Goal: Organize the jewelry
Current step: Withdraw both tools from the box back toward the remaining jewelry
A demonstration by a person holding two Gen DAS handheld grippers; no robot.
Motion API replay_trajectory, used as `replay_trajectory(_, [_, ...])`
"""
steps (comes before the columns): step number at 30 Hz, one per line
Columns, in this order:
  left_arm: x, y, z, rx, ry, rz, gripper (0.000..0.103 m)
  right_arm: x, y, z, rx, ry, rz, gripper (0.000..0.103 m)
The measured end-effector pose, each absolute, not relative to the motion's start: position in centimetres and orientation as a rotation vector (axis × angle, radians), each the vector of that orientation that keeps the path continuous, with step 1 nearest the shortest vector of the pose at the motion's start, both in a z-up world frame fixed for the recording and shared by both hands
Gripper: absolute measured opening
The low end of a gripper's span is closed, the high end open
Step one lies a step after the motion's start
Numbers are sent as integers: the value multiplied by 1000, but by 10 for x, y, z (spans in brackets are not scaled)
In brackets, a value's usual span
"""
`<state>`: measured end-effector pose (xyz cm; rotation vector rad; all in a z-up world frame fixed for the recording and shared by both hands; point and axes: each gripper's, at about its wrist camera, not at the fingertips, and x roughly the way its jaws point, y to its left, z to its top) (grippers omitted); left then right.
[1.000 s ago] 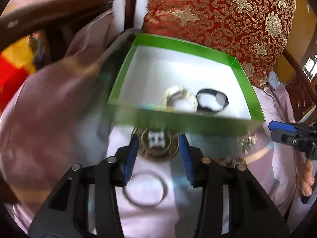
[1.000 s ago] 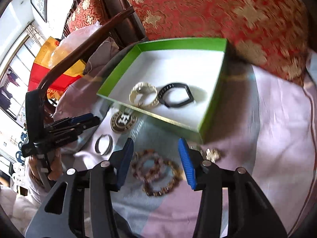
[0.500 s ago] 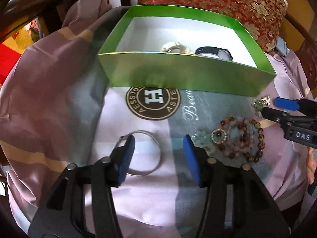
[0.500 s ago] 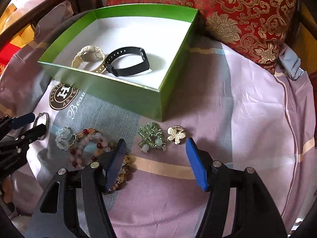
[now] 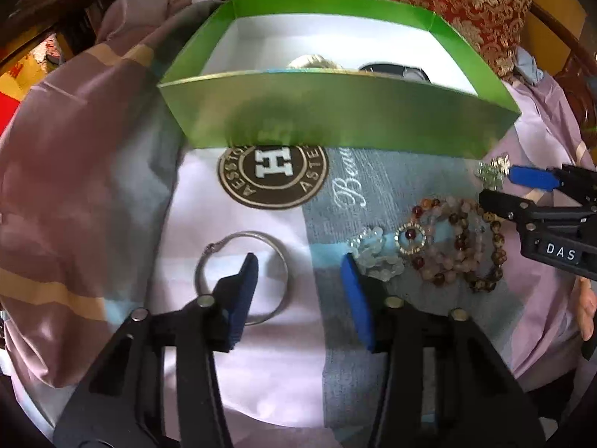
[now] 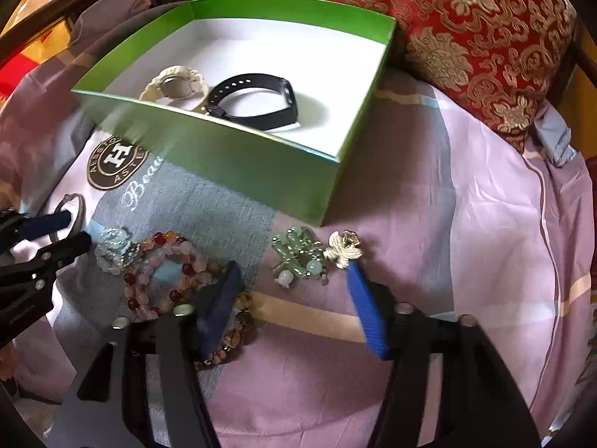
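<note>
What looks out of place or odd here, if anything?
Nothing is damaged or spilled. The green box holds only two watches; the silver bangle, beaded bracelets and two brooches lie loose on the cloth. Both grippers are open.

Green box: glossy card outside, matt white paper lining. Silver bangle, at 7 o'clock of the box: thin polished metal. Beaded bracelets: glossy stone-like beads. Black band: matt rubbery plastic. Bedsheet: smooth printed cloth. Cushion, at 2 o'clock: red brocade, gold weave. Gripper pads: ribbed blue rubber.
</note>
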<state>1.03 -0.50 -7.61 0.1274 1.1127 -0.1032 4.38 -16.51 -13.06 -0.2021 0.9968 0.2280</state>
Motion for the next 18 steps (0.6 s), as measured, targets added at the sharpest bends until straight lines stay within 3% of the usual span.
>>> replay_trajectory(2, [11, -8, -80, 141, 1127, -115, 24, 42, -164, -131, -216, 1007, 234, 32])
replay_trajectory(5, [11, -13, -79, 162, 1119, -119, 19, 46, -160, -135, -226, 1018, 235, 21])
replay_trajectory(11, [11, -17, -77, 169, 1115, -121, 16, 42, -161, -125, -181, 1002, 276, 8])
replay_trajectory(18, [7, -8, -53, 33, 1059, -240, 14, 37, -180, -107, -95, 970, 288, 8])
